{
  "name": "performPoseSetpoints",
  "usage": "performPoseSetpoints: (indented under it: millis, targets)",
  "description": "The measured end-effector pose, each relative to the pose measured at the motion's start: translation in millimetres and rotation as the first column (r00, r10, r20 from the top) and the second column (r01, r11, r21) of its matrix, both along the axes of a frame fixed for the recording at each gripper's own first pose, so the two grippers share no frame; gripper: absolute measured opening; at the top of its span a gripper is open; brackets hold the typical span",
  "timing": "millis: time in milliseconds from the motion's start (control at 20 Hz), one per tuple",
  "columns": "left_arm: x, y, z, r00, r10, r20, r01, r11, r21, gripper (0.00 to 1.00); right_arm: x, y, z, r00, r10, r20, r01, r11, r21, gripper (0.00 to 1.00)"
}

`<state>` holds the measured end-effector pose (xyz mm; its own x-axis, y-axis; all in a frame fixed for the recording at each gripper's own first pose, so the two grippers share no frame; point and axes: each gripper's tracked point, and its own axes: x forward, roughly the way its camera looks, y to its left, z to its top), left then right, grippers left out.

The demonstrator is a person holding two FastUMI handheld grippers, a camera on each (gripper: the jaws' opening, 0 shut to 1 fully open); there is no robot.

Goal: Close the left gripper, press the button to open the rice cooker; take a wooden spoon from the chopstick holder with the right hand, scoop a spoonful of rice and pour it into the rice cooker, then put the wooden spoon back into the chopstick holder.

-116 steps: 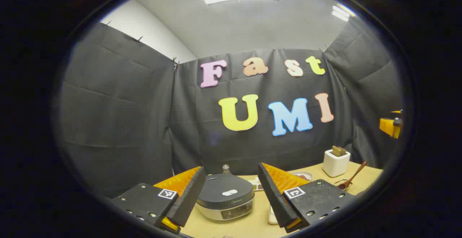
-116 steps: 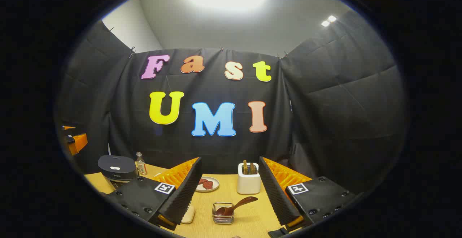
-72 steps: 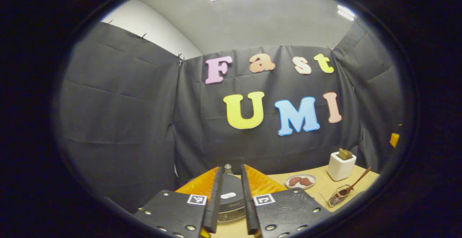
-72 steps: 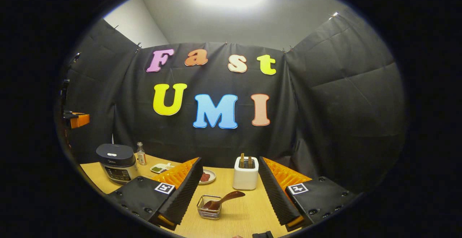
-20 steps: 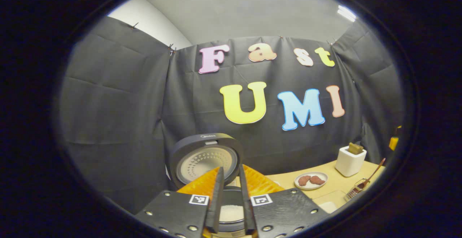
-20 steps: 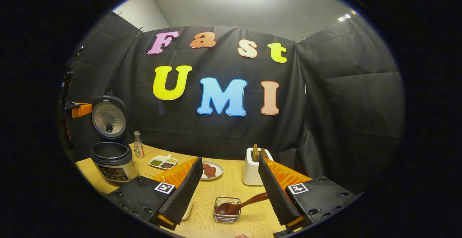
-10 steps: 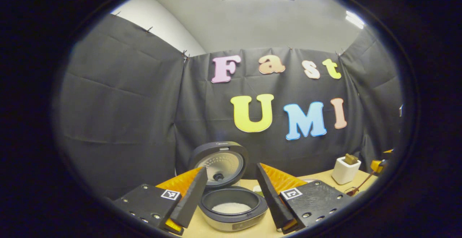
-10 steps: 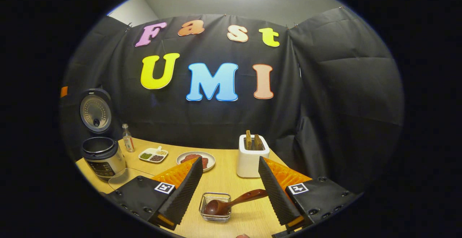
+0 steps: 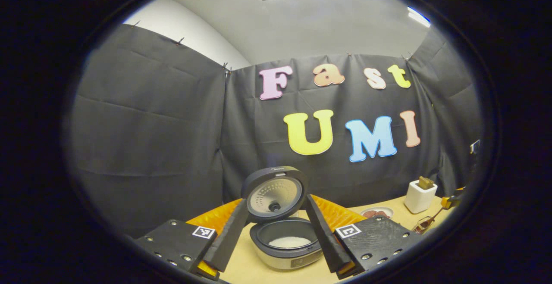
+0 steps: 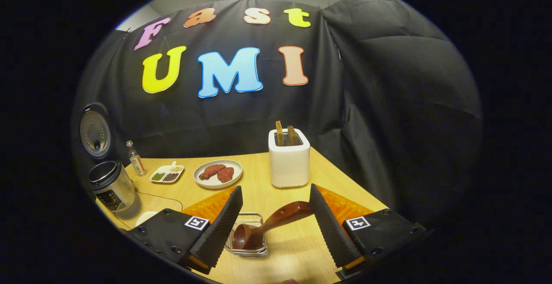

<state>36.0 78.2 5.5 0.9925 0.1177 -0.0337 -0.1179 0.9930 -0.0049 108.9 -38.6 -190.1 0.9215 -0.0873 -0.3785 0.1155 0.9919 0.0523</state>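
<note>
The rice cooker [image 9: 288, 254] stands open, its lid [image 9: 275, 193] upright and white rice low in the pot. My left gripper [image 9: 276, 200] is open just in front of it, one finger on each side, touching nothing. In the right gripper view the cooker [image 10: 108, 185] is far left. The wooden spoon [image 10: 276, 219] rests with its bowl in a small wire basket [image 10: 250, 249], handle slanting up to the right. My right gripper [image 10: 275, 188] is open above it; the handle's end lies close to the right finger. A white holder [image 10: 289, 161] with wooden sticks stands behind.
A plate of meat [image 10: 217, 174], a small divided dish [image 10: 167, 174] and a little bottle [image 10: 136, 159] stand along the back of the wooden table [image 10: 332, 180]. A cord [image 10: 155, 195] runs from the cooker across the table. The booth's cloth walls are close on the right.
My left gripper has opened and drawn back from the cooker, whose lid had sprung up. My right gripper has tilted down and come closer over the spoon and wire basket.
</note>
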Motion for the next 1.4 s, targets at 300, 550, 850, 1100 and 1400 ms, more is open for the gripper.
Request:
performPoseSetpoints:
  millis: [300, 550, 850, 1100, 1400]
  targets:
    - [-8.7, 13.6, -2.0, 1.0, 0.02, -0.01, -0.02, 1.0, 0.001, 0.86, 2.4, -8.9, -7.2, 0.998, -0.058, 0.001, 0.058, 0.998, 0.017, 0.98]
    - [-14.3, 25.8, -3.0, 0.999, 0.028, -0.018, -0.028, 1.0, 0.014, 0.86, -4.2, -4.1, -41.1, 0.992, -0.07, -0.104, 0.082, 0.99, 0.117, 0.98]
    - [-15.2, 38.5, -9.6, 0.999, 0.034, -0.031, -0.034, 0.999, 0.014, 0.86, -13.0, 19.8, -70.3, 0.975, -0.045, -0.217, 0.111, 0.946, 0.303, 0.59]
    - [-11.6, 51.3, -18.6, 0.998, 0.043, -0.043, -0.043, 0.999, -0.002, 0.86, -7.5, 31.7, -67.1, 0.976, -0.046, -0.214, 0.12, 0.93, 0.349, 0.23]
    - [1.5, 55.1, -26.8, 0.999, 0.023, -0.042, -0.024, 0.999, -0.027, 0.85, -11.3, 48.9, -20.1, 0.991, 0.012, -0.136, 0.006, 0.991, 0.137, 0.13]
